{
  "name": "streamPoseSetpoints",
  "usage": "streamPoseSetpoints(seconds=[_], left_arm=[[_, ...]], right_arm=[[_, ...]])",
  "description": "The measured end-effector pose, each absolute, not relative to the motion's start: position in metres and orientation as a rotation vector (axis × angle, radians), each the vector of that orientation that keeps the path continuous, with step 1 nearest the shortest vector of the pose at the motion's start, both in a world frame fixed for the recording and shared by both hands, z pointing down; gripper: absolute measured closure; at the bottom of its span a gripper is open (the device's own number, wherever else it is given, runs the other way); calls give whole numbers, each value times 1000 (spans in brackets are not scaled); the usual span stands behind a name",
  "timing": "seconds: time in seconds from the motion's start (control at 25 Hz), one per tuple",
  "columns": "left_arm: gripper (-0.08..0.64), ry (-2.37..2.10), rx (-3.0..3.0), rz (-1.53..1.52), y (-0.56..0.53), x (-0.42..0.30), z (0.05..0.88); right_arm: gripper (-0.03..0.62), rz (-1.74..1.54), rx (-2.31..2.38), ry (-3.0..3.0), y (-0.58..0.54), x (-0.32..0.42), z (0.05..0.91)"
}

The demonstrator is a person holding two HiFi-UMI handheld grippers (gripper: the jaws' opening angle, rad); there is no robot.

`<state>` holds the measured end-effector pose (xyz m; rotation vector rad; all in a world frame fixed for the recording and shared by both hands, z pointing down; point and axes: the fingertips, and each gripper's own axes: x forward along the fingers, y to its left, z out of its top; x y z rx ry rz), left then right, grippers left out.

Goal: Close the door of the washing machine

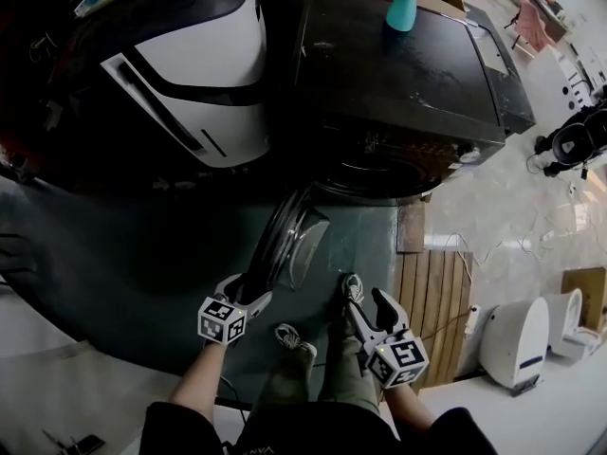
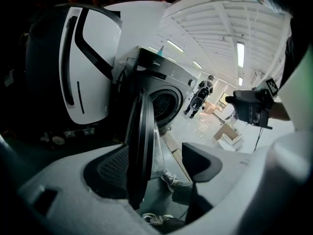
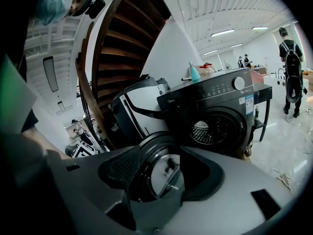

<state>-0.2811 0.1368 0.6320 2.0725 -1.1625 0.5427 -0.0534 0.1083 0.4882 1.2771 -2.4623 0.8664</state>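
Left gripper (image 1: pixel 248 290), jaws apart, straddles the open door (image 1: pixel 289 240) rim; right gripper (image 1: pixel 368 297) gapes empty before the washing machine (image 1: pixel 398 93).

The dark front-loading washing machine (image 1: pixel 398 74) stood on the floor before me, its round port uncovered and the perforated steel drum (image 3: pixel 210 129) visible inside. A white knob sat on the control panel above. Its door (image 1: pixel 289 240), a round dark frame around a bulging glass bowl, hung wide open, swung well out from the machine's front towards me. In the left gripper view the door appeared edge-on, with its rim between the parted jaws of my left tool (image 1: pixel 248 290) and close against one pad.
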Motion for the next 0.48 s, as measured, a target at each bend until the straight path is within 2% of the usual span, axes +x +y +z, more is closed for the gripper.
streamPoseSetpoints(seconds=[0.48], left_arm=[[233, -857, 2106, 481, 146, -147, 630]], right_arm=[[356, 933, 1419, -2358, 109, 13, 526]])
